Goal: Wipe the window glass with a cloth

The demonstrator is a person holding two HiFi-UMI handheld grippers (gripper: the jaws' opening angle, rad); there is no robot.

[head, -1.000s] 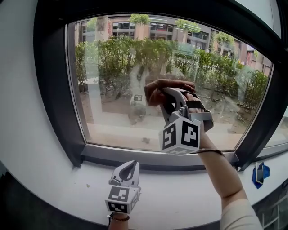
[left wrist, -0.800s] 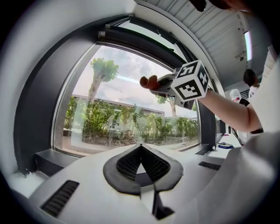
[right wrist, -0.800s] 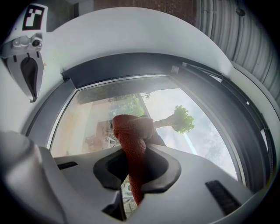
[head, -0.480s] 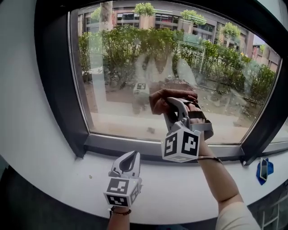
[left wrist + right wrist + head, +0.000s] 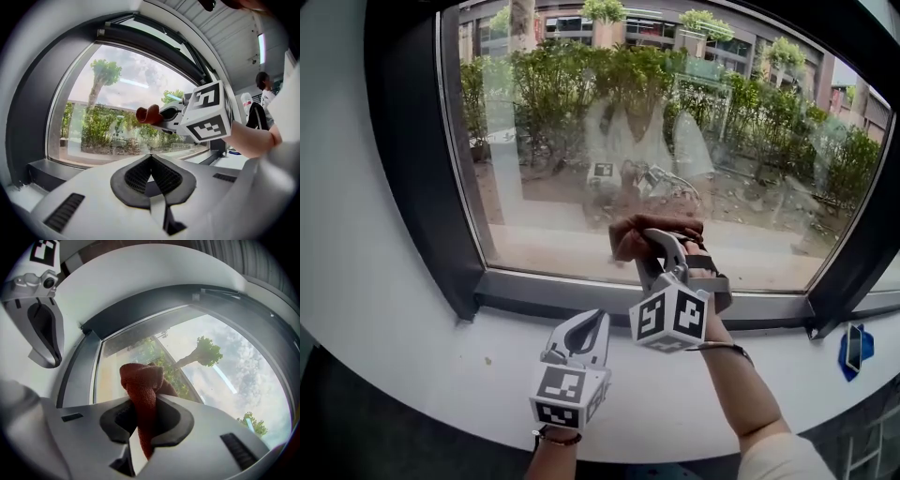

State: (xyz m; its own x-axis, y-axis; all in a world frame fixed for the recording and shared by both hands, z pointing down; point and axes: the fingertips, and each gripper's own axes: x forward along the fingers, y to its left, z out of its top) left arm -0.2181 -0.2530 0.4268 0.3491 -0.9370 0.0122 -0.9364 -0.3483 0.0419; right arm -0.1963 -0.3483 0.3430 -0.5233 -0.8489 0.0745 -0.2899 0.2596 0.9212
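Note:
The window glass (image 5: 581, 141) fills the upper head view inside a dark frame (image 5: 412, 169). A reddish-brown cloth (image 5: 649, 234) is bunched against the lower part of the pane, just above the bottom frame rail. My right gripper (image 5: 661, 246) is shut on the cloth (image 5: 140, 385), which sticks out past the jaws toward the glass (image 5: 201, 366). My left gripper (image 5: 589, 330) rests low over the white sill, jaws shut and holding nothing. From the left gripper view the cloth (image 5: 149, 114) and right gripper (image 5: 166, 114) show in front of the glass (image 5: 103, 117).
A white sill (image 5: 441, 375) runs below the dark frame. A blue and grey object (image 5: 853, 349) lies on the sill at far right. A person (image 5: 262, 101) stands in the background of the left gripper view. Shrubs and buildings show through the pane.
My right gripper has carried the cloth down the glass, from mid-pane to near the bottom rail. The left gripper has shifted slightly right along the sill.

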